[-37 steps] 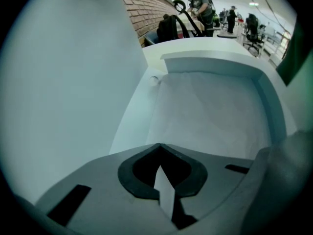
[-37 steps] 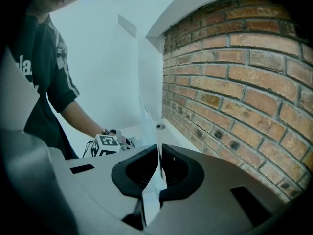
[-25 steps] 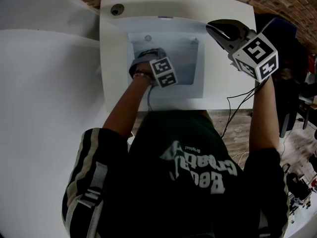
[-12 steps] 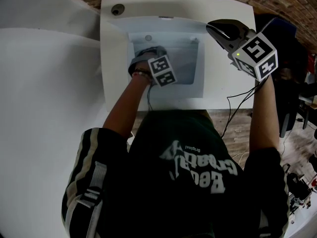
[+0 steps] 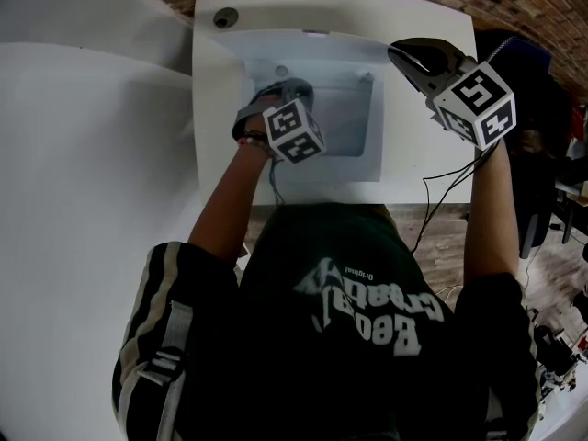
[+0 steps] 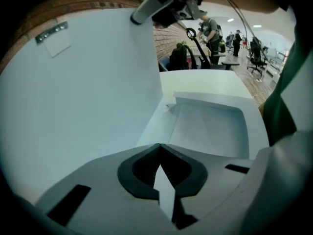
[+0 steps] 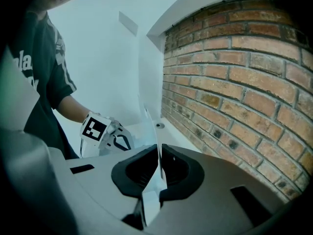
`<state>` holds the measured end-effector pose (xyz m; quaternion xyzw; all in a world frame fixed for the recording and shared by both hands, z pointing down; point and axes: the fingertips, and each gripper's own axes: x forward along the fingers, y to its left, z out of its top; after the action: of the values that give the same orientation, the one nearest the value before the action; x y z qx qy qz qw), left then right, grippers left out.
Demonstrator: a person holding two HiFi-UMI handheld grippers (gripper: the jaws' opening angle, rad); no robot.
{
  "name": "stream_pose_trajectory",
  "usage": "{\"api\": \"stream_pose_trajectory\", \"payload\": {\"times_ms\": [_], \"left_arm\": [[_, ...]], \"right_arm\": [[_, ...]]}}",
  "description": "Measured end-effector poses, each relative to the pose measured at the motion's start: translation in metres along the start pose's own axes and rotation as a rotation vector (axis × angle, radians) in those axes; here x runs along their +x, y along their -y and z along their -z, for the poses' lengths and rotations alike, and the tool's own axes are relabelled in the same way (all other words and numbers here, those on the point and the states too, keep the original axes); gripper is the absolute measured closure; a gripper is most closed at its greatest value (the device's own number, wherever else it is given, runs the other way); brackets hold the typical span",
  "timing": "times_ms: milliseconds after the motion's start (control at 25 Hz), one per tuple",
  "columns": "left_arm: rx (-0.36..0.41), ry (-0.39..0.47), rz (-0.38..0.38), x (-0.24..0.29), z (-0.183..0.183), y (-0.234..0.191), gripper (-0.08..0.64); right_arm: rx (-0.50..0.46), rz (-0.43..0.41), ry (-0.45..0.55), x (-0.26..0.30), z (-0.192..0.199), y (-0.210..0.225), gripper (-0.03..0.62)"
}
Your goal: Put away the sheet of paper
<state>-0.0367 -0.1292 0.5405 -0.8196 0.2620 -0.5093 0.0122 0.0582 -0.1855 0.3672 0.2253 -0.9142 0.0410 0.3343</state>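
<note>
Left gripper [image 6: 160,147]: jaws pressed together, nothing between them; hovered over shallow recess [image 5: 317,168] in white rectangular box [image 5: 418,145]. Right gripper [image 7: 159,148]: jaws clamped on thin pale sheet [image 7: 149,124], seen edge-on, rising out of jaws. Sheet held over recess's far right corner, near red brick wall [image 7: 234,82]. Grippers apart.
</note>
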Motion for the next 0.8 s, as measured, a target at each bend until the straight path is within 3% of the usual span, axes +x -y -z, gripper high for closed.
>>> {"api": "stream_pose_trajectory", "payload": {"times_ms": [120,320,480,800], "left_arm": [[-0.053,0.051,-0.012,-0.015,-0.005,-0.009,0.558],[-0.244,0.203,0.014,-0.044,-0.016,-0.020,0.558],[-0.292,0.283,-0.042,-0.074,-0.020,-0.034,0.558],[-0.401,0.496,-0.084,-0.127,-0.031,-0.051,0.558]], "right_arm": [[0.007,0.010,0.001,0.000,0.000,0.000,0.586],[0.017,0.023,0.005,0.000,0.003,-0.003,0.584],[0.025,0.031,0.007,-0.001,0.005,-0.007,0.583],[0.031,0.055,0.014,-0.004,0.008,-0.013,0.577]]}}
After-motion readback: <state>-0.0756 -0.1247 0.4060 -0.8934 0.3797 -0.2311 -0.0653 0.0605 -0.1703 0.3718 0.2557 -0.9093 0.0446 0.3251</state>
